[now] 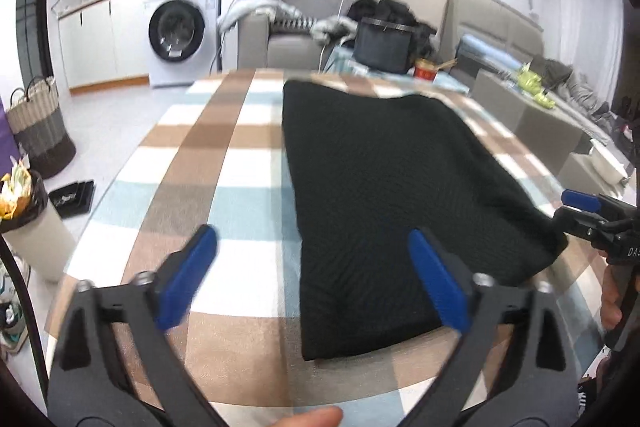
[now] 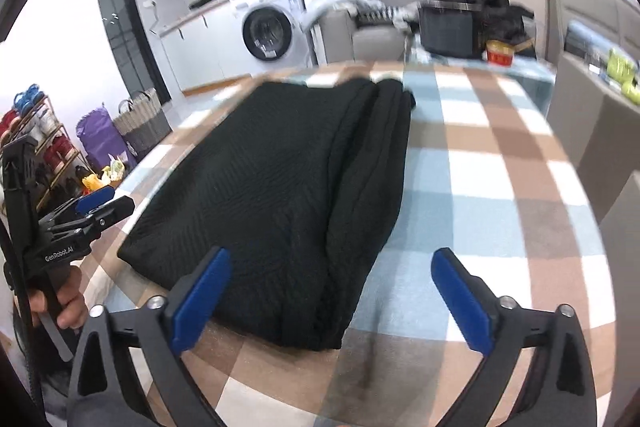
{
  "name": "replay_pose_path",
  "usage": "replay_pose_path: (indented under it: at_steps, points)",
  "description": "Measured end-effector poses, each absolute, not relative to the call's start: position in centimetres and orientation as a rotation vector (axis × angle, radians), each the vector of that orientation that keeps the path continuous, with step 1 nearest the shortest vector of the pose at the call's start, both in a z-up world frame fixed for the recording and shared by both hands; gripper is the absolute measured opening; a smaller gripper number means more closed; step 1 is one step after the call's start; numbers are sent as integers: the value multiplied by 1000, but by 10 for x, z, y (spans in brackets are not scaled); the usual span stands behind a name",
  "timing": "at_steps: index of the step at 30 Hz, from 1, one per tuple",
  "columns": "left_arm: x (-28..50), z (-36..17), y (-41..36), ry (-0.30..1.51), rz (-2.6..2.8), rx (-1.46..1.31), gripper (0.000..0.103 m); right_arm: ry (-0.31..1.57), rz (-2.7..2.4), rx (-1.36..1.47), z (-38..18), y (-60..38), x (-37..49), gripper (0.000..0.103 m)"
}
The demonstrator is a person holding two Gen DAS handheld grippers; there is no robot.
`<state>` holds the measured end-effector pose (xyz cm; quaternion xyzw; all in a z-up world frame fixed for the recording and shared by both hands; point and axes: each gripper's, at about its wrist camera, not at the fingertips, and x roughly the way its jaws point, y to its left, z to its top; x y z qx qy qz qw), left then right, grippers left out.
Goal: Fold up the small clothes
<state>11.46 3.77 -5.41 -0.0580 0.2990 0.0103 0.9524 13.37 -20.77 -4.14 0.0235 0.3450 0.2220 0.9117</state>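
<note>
Garment: my folded black knit cloth (image 1: 400, 187) lies flat, centre of the brown, white and pale-blue checked tablecloth (image 1: 224, 163).
Left gripper (image 1: 312, 251): I hold it spread wide, empty, over the cloth's near-left edge.
Right gripper (image 2: 332, 267): spread wide, empty, over the near-right edge.

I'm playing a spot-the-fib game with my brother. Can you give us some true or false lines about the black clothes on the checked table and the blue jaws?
1. The black garment lies folded on the checked tablecloth. True.
2. The left gripper is clamped shut on the garment. False: its jaws stand wide apart, holding nothing.
3. The right gripper has its jaws open. True.
4. The garment is bright red. False: it is black.
5. A washing machine stands behind the table. True.
6. The garment hangs from both grippers in the air. False: it rests flat on the table.
</note>
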Motion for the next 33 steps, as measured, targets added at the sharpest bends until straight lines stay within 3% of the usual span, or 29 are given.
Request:
replay_pose_path:
  at_steps: [14,33]
  points:
    - [104,-47,35,510,17,-113,103,507,497,52,-28,-206,119,103]
    - [93,-42,27,444,-7,-74,103,406,474,8,-32,-202,106,103]
